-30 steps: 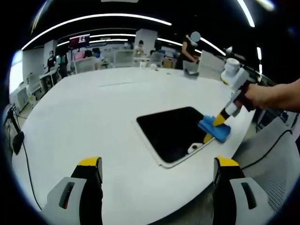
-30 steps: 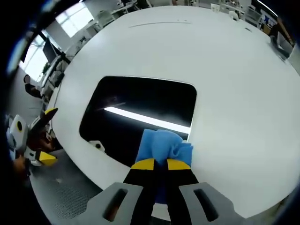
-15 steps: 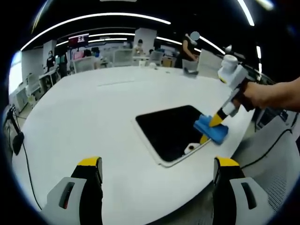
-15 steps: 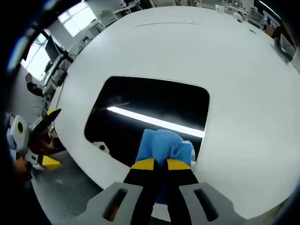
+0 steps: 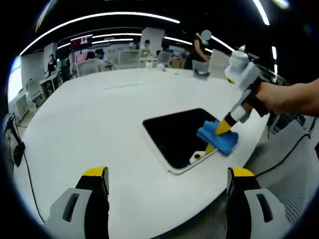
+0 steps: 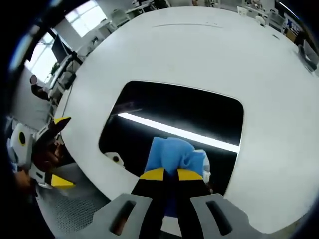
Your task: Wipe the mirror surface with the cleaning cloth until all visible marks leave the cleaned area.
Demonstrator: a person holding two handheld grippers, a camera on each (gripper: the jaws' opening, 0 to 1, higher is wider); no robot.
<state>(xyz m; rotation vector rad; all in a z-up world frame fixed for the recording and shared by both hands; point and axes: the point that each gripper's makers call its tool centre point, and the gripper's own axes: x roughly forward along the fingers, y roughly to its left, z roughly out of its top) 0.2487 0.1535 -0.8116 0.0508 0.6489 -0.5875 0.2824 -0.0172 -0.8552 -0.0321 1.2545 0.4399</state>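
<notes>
While pinched in the right gripper (image 6: 166, 174), cloth (image 6: 173, 154) presses mirror (image 6: 189, 112).

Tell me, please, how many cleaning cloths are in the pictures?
1. The blue cleaning cloth lies on the mirror near its edge, clamped in the right gripper. The left gripper view shows the same cloth. Others may be hidden.
</notes>
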